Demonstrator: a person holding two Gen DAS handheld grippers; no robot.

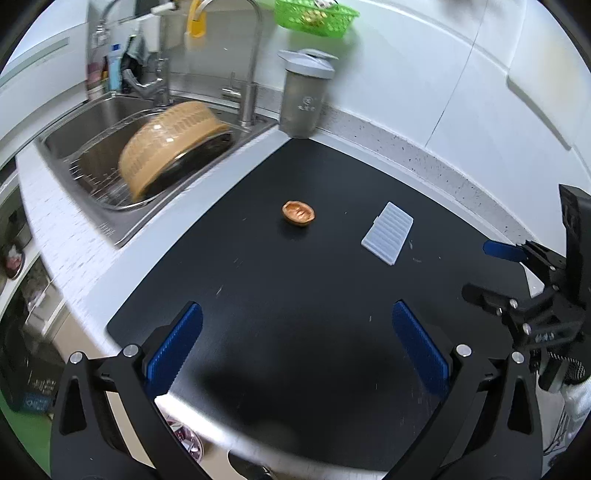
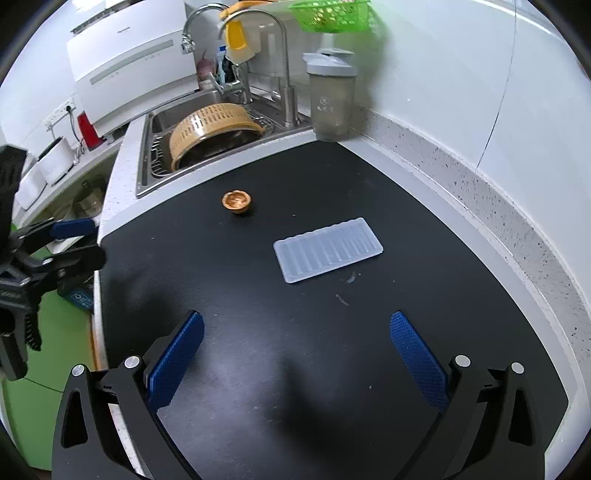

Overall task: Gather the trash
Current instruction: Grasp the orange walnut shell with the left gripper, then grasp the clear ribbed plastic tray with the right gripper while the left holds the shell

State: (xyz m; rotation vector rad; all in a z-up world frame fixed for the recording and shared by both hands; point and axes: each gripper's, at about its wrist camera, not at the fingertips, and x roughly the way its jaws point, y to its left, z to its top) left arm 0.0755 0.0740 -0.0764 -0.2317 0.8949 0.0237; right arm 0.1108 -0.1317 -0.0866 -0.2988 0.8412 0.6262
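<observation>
Kitchen worktop with a black mat (image 1: 280, 295) laid beside a steel sink (image 1: 92, 147); two pieces of trash lie on the mat. One is a walnut half-shell (image 1: 298, 213), hollow side up, near the mat's middle. At its 3 o'clock in the left wrist view, well apart from it, lies a ribbed translucent plastic tray (image 1: 387, 232), flat on the mat. Beyond both, at 12 o'clock, a grey shaker bottle (image 1: 304, 96) stands upright at the mat's far corner against the white wall, with a green basket (image 1: 316, 16) higher up behind it. A tan colander (image 1: 173, 144) sits tilted in the sink.

Only the right wrist view shows a white appliance (image 2: 129, 70) and a red item (image 2: 86, 129) past the sink at 10 o'clock; there the plastic tray sits close, just past 12 o'clock of the fingers, with the shell farther off at 11 o'clock. Only the left wrist view, partly motion-blurred, catches the counter's near edge.

Both tools hover over the mat's near part, pointing toward the wall. The left gripper (image 1: 295, 343) has its blue pads (image 1: 173, 347) spread wide with nothing between them. The right gripper (image 2: 295, 354) is likewise spread wide and holds nothing; it appears at 3 o'clock in the left view
</observation>
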